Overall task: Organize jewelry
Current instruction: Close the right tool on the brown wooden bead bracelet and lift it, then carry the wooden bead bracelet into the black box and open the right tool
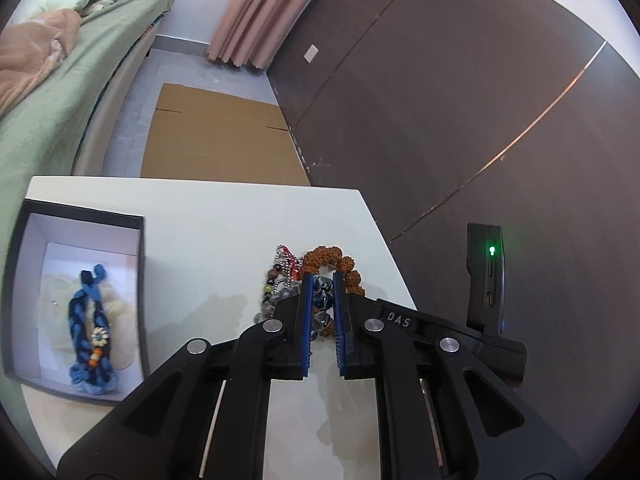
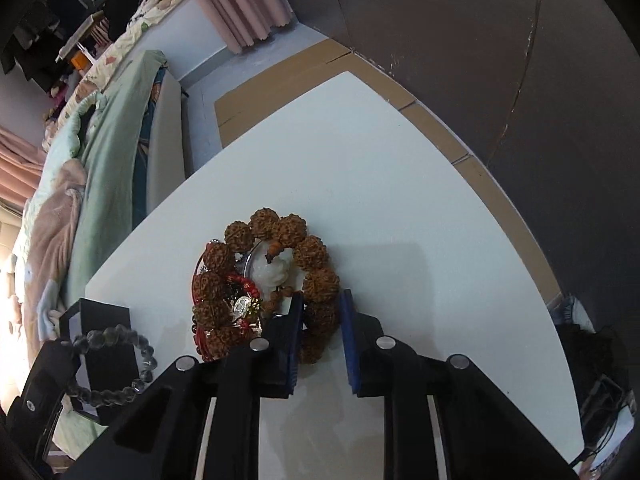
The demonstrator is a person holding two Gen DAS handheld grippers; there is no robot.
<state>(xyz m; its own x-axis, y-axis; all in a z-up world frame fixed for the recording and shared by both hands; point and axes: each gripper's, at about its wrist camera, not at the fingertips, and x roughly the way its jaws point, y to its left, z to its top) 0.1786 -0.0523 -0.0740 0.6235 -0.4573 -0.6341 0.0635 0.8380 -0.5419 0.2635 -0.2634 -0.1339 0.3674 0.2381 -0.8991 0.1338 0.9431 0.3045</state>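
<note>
My left gripper (image 1: 322, 296) is shut on a bracelet of clear and dark glass beads (image 1: 323, 294). In the right wrist view this glass bracelet (image 2: 110, 360) hangs as a loop from the left gripper (image 2: 70, 354), over the black box (image 2: 106, 320). That box (image 1: 84, 216) has a white inside and holds a blue braided bracelet (image 1: 90, 328). My right gripper (image 2: 320, 316) is shut on one bead of the brown seed bracelet (image 2: 276, 224), which lies on a pile with a red cord piece (image 2: 240, 284) and a white pendant (image 2: 272, 272). The pile's beaded chains (image 1: 280, 272) lie beside the left pads.
The white table (image 2: 400, 200) ends close to a dark panelled wall (image 1: 480, 100) on the right. A bed with a green sheet (image 1: 48, 120) runs along the left. Flat cardboard (image 1: 216, 132) lies on the floor beyond the table, below a pink curtain (image 1: 256, 12).
</note>
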